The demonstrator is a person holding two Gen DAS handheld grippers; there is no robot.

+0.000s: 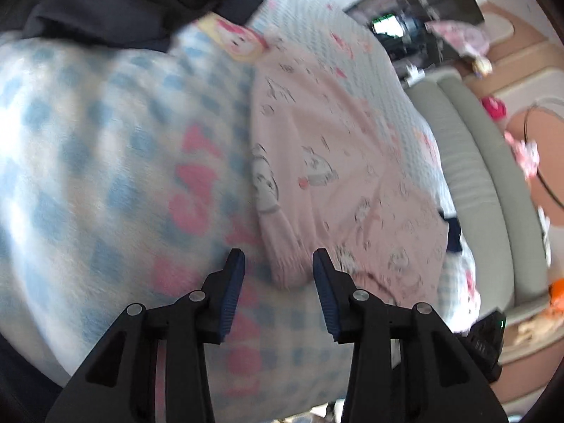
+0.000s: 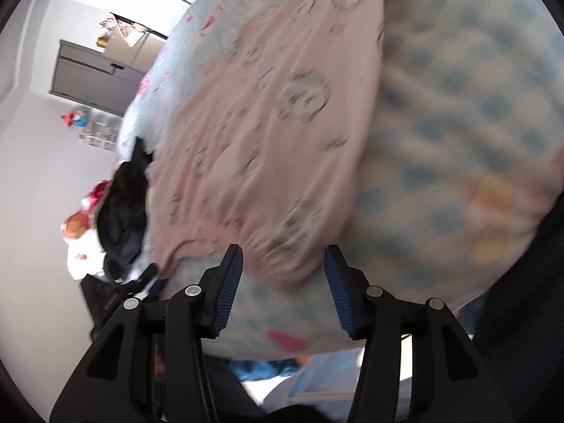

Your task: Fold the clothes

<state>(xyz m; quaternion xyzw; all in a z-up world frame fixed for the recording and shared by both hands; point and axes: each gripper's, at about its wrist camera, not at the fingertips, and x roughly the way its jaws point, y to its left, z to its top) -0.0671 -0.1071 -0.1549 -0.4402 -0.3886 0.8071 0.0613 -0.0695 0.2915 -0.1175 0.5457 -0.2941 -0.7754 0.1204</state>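
Pink fabric printed with little cartoon faces is lying spread across a bed, and both views are blurring, so fine detail is hard to read. This pink garment is resting flat on a blue-and-white checked blanket, which is giving it a broad, soft surface for folding. Its gathered hem is facing the person, sitting just ahead of both tools.

On the left side, the left tongs are standing apart with nothing between the blue pads, pointing at one end of that hem. On the other side, the right tongs are likewise standing apart and empty, hovering just short of the hem edge of the garment. Judging by this pairing, each tool is probably lining up on its own stretch of the hem so the cloth can be lifted evenly; whether either pad is touching the fabric cannot be told through the blur.

A dark heap of clothes is sitting at the far side of the blanket in the left view, and a black garment is lying at the bed's edge in the right view, well apart from the pink piece. They may be the same pile; that cannot be told. The fold itself does not look started yet.
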